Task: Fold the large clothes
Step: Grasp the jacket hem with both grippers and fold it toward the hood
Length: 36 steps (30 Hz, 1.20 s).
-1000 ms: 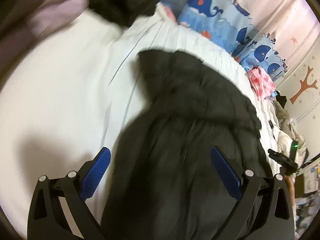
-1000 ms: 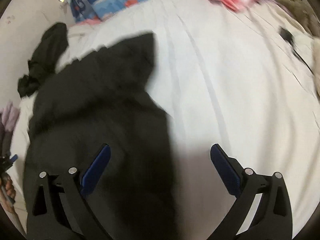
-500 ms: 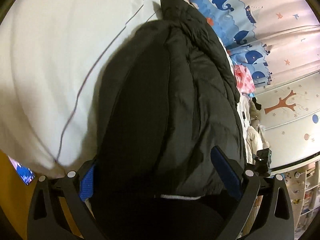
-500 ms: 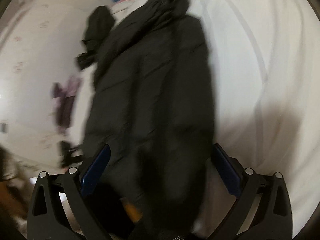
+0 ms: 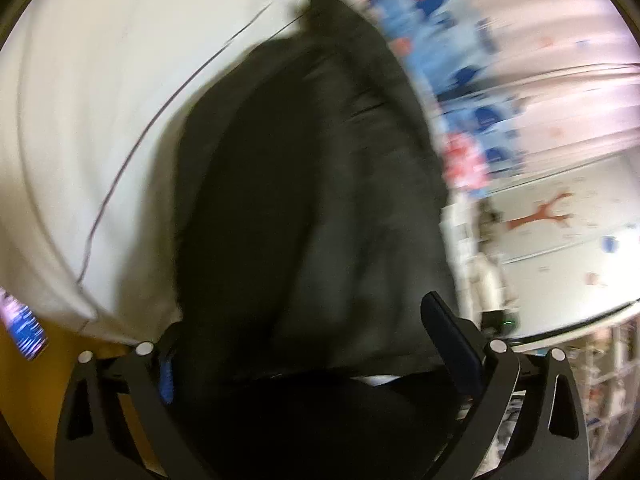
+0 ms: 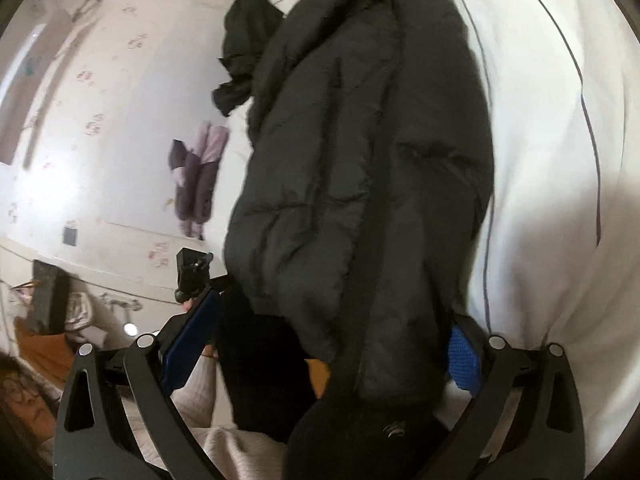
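The white bed (image 6: pixel 560 160) spreads ahead of both grippers, likely chosen as a broad folding surface. On it the black padded jacket (image 6: pixel 360 140) stretches away lengthwise, its near hem draped between the fingers of each tool, probably for squaring up. The right gripper (image 6: pixel 320 354) and left gripper (image 5: pixel 320 344) stand wide apart, clamping nothing I can see. Cloth hides 1 blue pad on each; the left view is blurred.

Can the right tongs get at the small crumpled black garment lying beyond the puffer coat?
Probably not directly: the long black quilted puffer coat fills the open right tongs and lies between them and the small crumpled black garment.
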Tool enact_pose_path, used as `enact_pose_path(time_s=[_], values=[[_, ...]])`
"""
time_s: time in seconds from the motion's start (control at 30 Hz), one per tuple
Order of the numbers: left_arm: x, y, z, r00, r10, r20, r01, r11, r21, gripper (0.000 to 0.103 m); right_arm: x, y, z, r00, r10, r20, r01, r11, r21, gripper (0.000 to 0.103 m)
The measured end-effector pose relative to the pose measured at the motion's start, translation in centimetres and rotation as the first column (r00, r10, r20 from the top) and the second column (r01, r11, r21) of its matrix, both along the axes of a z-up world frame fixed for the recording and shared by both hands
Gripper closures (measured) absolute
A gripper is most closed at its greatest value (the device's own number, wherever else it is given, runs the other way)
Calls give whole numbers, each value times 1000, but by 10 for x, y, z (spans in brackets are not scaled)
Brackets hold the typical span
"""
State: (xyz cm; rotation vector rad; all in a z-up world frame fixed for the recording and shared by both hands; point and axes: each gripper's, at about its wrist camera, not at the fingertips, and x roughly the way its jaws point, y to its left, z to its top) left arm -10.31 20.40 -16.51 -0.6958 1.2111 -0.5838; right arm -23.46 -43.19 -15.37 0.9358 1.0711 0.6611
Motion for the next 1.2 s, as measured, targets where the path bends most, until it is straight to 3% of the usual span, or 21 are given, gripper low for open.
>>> enact_pose_path(time_s=[0.07, 0.13, 0.2, 0.27, 0.33, 0.37, 0.43, 0.6, 0.7, 0.8, 0.93, 1.07, 1.13, 1.2], values=[[0, 1, -4, 1000, 11, -18, -12, 999, -41, 23, -2, 1, 1, 1000, -13, -2, 13, 1000, -12, 7], [-2, -3, 2, 1000, 18, 9, -18, 999, -34, 40, -4, 6, 6, 1000, -5, 18, 6, 999, -39, 8], [-4, -6, 7, 999, 27, 21, -26, 1000, -6, 56, -4, 18, 11, 999, 1, 41, 2, 996, -89, 21], [-4, -4, 14, 998, 52, 21, -52, 998, -29, 70, -1, 25, 14, 999, -18, 28, 22, 989, -147, 53], [-5, -5, 23, 998, 57, 38, -56, 998, -16, 76, -2, 22, 17, 997, -69, 27, 72, 988, -135, 74], [-4, -4, 27, 998, 52, 48, -51, 999, -7, 78, -1, 19, 20, 995, -98, 32, 101, 988, -119, 81], [-1, -5, 43, 996, 42, 82, -42, 999, -1, 81, 2, 17, 32, 988, -141, 68, 146, 987, -75, 85], [-1, -16, 104, 981, 16, 195, -6, 999, -54, 84, 12, 15, 84, 948, -243, 208, 229, 970, 87, 88], [-15, -22, 143, 964, -9, 266, 33, 996, -86, 85, -1, -2, 131, 899, -301, 317, 254, 950, 183, 88], [-37, -22, 169, 948, -38, 316, 75, 992, -106, 88, -27, -17, 168, 870, -313, 381, 263, 948, 179, 88], [-81, -10, 181, 935, -99, 340, 138, 986, -93, 88, -84, -29, 188, 856, -302, 420, 267, 953, 143, 88], [-135, 6, 157, 904, -301, 305, 300, 953, 50, 87, -155, -47, 174, 914, -204, 351, 229, 973, -32, 83], [-153, 24, 134, 910, -345, 229, 329, 938, 106, 83, -183, -61, 142, 954, -195, 229, 222, 970, -100, 82], [-164, 59, 110, 944, -296, 149, 267, 946, 184, 82, -213, -91, 112, 945, -304, 123, 320, 936, -144, 81]])
